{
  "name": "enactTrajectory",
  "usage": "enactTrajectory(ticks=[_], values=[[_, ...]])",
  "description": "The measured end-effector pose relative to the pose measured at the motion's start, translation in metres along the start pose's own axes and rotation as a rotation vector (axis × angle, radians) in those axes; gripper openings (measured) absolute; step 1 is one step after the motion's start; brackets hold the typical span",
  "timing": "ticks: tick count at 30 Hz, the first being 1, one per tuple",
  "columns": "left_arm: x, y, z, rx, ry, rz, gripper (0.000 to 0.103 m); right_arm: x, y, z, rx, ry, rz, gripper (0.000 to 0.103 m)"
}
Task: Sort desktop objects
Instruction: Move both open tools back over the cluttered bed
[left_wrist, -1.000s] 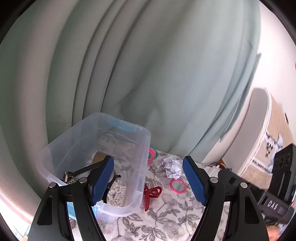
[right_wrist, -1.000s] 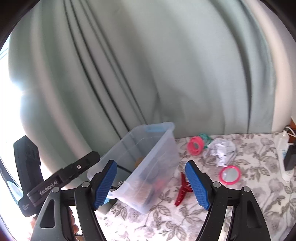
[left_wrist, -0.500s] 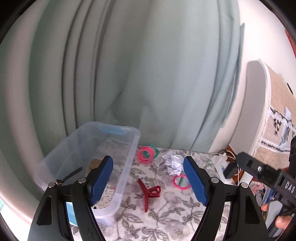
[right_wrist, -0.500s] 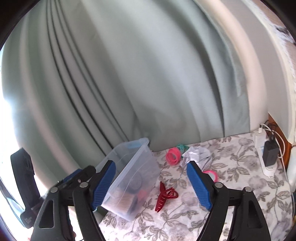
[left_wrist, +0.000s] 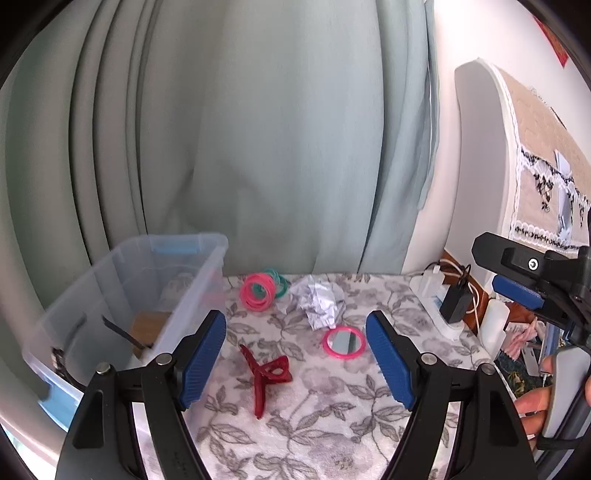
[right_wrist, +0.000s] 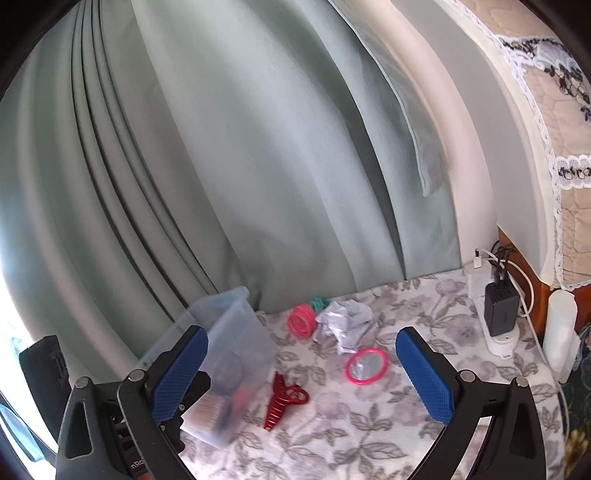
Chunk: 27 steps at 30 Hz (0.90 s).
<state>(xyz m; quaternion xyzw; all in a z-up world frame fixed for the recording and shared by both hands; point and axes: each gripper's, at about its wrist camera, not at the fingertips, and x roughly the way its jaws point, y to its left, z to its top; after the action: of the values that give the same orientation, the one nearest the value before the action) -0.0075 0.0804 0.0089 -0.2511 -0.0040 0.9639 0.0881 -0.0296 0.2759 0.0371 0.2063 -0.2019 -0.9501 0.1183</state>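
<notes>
On the floral cloth lie a dark red hair claw (left_wrist: 266, 373) (right_wrist: 282, 400), a pink round mirror (left_wrist: 344, 342) (right_wrist: 366, 366), a crumpled paper ball (left_wrist: 317, 300) (right_wrist: 345, 318) and pink and green hair ties (left_wrist: 260, 288) (right_wrist: 304, 318). A clear plastic bin (left_wrist: 207, 266) (right_wrist: 236, 332) with small items inside stands at the left. My left gripper (left_wrist: 295, 360) hovers open above the claw with nothing between its fingers. My right gripper (right_wrist: 301, 373) is above the claw and mirror, its jaws opening wide and empty; it also shows at the right edge of the left wrist view.
A white power strip (right_wrist: 496, 332) with a black charger (left_wrist: 456, 304) and cables lies at the table's right edge, next to a white bottle (right_wrist: 561, 332). A grey-green curtain (left_wrist: 258, 129) hangs behind the table. A padded chair back (left_wrist: 517, 147) stands at the right.
Both grippers swung right, away from the bin and toward the loose items. The right gripper's jaws spread wider. The bin moved to the left in both views.
</notes>
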Motion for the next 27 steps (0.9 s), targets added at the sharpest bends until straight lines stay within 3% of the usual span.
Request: enactTrajectory(ticks=[7,13,21,27], values=[[0.028,-0.004,-0.018,0.039,0.113,-0.085,0.079,0.032,-0.028,-0.018,0.048,0.124,-0.055,0.103],[0.048,-0.001,-0.034,0.035,0.169,-0.070,0.079,0.058,-0.026,-0.037,-0.109,0.187,-0.090,0.103],[0.080,0.017,-0.053,-0.043,0.281,-0.068,0.079,0.087,-0.048,-0.056,-0.064,0.263,-0.089,0.103],[0.101,0.020,-0.063,-0.037,0.320,-0.044,0.079,0.103,-0.060,-0.064,-0.033,0.279,-0.067,0.103]])
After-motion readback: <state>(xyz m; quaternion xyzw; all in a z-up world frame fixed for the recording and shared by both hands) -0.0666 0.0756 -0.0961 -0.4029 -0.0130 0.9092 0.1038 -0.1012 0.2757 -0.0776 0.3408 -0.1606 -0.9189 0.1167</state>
